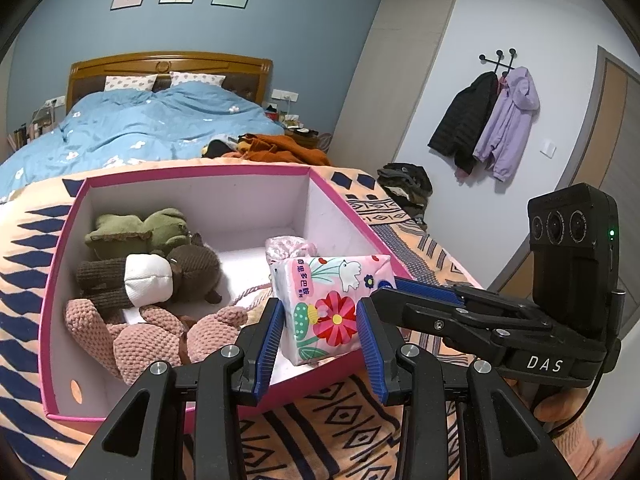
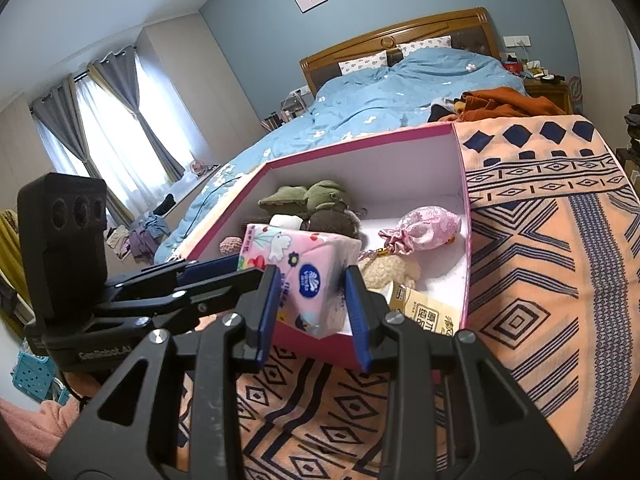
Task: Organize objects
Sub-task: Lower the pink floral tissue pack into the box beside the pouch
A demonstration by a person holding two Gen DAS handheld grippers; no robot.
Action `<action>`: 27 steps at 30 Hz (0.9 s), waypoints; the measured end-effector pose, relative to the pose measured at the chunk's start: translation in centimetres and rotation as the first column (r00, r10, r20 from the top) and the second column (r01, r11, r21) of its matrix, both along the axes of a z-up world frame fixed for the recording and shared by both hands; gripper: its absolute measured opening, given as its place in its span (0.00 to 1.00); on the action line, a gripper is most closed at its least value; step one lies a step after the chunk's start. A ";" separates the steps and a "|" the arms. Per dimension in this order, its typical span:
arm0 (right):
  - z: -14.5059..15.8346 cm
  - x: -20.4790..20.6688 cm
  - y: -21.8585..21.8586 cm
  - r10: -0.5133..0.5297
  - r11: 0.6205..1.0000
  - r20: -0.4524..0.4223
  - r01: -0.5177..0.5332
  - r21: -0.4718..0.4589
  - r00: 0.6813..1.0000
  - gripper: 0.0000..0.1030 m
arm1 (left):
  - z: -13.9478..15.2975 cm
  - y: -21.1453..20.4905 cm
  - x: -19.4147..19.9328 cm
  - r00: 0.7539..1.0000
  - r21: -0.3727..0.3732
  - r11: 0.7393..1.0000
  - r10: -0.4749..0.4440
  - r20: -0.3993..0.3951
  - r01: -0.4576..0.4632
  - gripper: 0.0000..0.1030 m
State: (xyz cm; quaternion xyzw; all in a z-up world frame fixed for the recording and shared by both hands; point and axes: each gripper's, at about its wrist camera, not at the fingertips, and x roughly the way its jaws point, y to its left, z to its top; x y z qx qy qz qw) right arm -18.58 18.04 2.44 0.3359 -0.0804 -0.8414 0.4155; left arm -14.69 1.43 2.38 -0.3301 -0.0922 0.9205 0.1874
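Observation:
A pink-rimmed white box point(image 1: 200, 194) point(image 2: 464, 216) sits on a patterned orange blanket on the bed. Inside lie a green plush point(image 1: 136, 230), a brown plush point(image 1: 160, 276), a pink knitted plush point(image 1: 152, 340), a pink satin pouch point(image 2: 424, 226) and a cream plush point(image 2: 390, 270). A pink floral tissue pack point(image 1: 328, 308) point(image 2: 316, 276) is held over the box's near corner. My right gripper point(image 2: 310, 300) is shut on its end. My left gripper point(image 1: 318, 332) is open, with a blue pad on each side of the pack and gaps showing.
The orange patterned blanket point(image 2: 540, 280) covers the foot of the bed. A blue duvet point(image 1: 152, 128) and rust-coloured clothes point(image 1: 280, 146) lie behind the box. Coats point(image 1: 488, 120) hang on the right wall. A yellow paper packet point(image 2: 424, 312) lies in the box's near corner.

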 end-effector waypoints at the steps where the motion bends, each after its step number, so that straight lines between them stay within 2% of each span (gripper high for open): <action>1: -0.1 -0.1 0.0 0.000 1.000 0.001 0.000 0.001 1.000 0.35 | 0.0 0.0 0.0 1.000 -0.001 1.000 0.002 0.002 -0.002 0.36; 19: -1.2 -1.1 -1.1 0.003 1.000 0.028 -0.003 0.029 1.000 0.35 | -1.4 -0.6 -1.2 0.998 -0.005 1.000 0.025 0.051 -0.025 0.36; 27: -1.3 -1.3 -1.9 0.004 0.998 0.012 -0.005 0.065 1.000 0.36 | -2.0 -0.8 -1.7 0.997 -0.015 0.999 0.036 0.069 -0.035 0.36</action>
